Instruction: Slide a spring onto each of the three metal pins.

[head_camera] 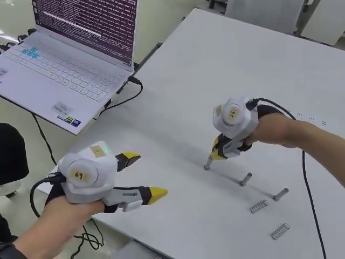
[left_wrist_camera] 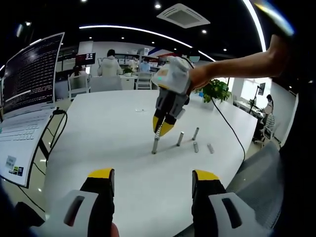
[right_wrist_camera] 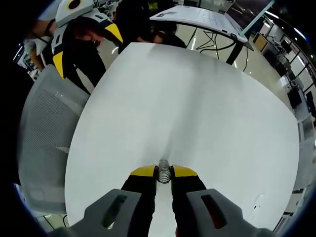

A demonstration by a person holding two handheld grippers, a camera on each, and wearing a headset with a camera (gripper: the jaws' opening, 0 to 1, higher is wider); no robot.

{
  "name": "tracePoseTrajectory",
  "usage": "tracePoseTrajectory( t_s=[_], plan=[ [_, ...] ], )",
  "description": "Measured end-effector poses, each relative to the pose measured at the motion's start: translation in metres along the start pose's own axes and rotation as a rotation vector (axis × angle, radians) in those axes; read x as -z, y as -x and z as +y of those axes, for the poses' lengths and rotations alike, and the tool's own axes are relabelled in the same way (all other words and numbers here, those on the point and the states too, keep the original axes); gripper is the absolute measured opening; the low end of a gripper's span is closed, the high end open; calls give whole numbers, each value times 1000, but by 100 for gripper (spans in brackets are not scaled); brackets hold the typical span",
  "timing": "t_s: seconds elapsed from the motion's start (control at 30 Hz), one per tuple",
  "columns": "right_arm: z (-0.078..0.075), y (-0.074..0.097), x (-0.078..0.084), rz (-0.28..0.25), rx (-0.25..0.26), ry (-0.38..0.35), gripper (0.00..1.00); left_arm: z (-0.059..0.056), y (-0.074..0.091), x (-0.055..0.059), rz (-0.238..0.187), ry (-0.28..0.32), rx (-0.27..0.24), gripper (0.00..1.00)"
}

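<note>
Step in hand: first spring onto first pin. Right gripper [head_camera: 217,153] is closed narrowly on a spring [right_wrist_camera: 164,172], which hangs directly above the nearest pin [head_camera: 207,164]. I cannot tell whether it touches. Next move likely calls for a straight descent along the pin, then release. The second pin [head_camera: 245,179] and third pin [head_camera: 280,194] are bare, with loose springs [head_camera: 259,206] beside them. Left gripper [head_camera: 144,176] is wide open and empty, well apart.

table [head_camera: 215,75] white | left gripper [head_camera: 145,175] yellow-tipped, white-bodied | spring [right_wrist_camera: 164,171] silver | pins [head_camera: 246,179] grey | laptop screen [head_camera: 91,21] purple
</note>
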State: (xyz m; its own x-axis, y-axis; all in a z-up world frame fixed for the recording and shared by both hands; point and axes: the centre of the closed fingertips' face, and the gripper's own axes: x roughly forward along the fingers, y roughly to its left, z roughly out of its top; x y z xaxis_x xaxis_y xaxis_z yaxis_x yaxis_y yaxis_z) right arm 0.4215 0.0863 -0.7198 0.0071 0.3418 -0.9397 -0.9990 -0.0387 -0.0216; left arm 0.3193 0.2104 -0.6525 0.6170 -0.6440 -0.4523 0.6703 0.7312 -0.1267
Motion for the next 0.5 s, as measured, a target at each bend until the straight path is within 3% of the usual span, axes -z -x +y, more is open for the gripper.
tracePoseTrajectory(
  t_s=[0.5],
  plan=[
    [3,-15,3,44,-15,38,9,0,0,1,2,3,-3,59]
  ],
)
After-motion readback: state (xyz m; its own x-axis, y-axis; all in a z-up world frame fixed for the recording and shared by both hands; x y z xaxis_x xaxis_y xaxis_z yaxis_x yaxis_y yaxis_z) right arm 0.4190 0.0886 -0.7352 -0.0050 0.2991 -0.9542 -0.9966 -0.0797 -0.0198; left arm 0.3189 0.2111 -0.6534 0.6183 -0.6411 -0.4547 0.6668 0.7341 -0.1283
